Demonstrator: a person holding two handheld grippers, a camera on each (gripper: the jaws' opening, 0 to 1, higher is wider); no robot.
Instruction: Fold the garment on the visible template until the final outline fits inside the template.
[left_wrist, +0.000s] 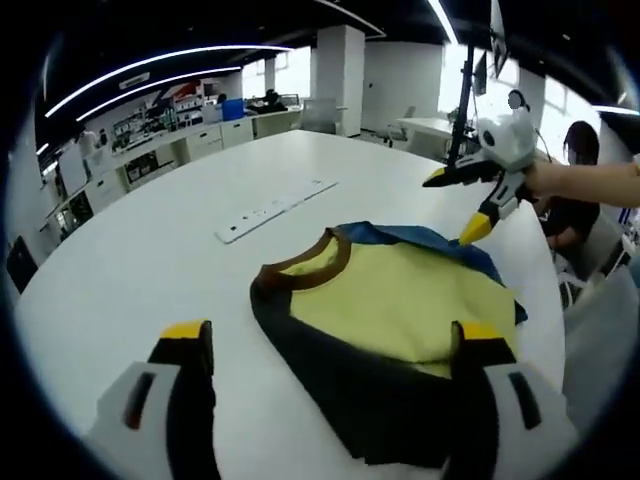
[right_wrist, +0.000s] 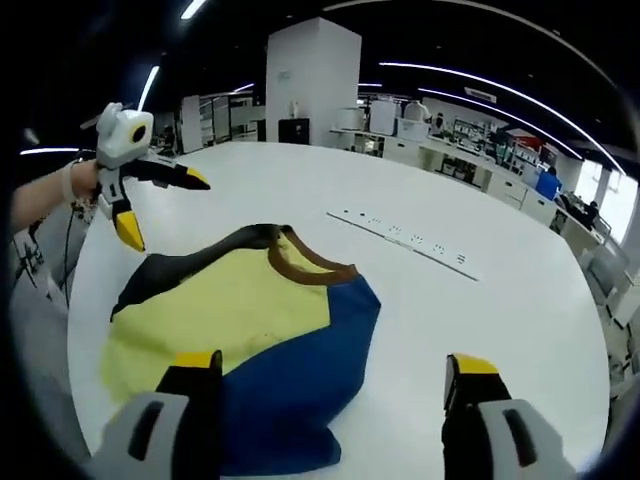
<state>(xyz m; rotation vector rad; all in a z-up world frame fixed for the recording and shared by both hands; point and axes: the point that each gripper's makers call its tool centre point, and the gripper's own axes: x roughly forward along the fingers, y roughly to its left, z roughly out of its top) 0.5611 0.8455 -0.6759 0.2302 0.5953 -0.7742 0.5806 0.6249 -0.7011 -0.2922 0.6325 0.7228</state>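
My left gripper (left_wrist: 330, 340) and right gripper (right_wrist: 335, 370) both gape wide, holding nothing, above the folded yellow, blue and black shirt (right_wrist: 240, 330) lying on the white table (right_wrist: 480, 310) at my twelve o'clock

Both views are evenly and brightly lit from above by long ceiling light strips (left_wrist: 150, 80), which bend into curved arcs because of the fisheye lens. The white table (left_wrist: 150, 250) reflects soft, diffuse light with no harsh glare, and shadows under the garment (right_wrist: 250, 330) are faint. Far windows (left_wrist: 560, 105) on the right of the left gripper view are blown out. Straight lines bow strongly toward the edges, and the near jaws look slightly soft.
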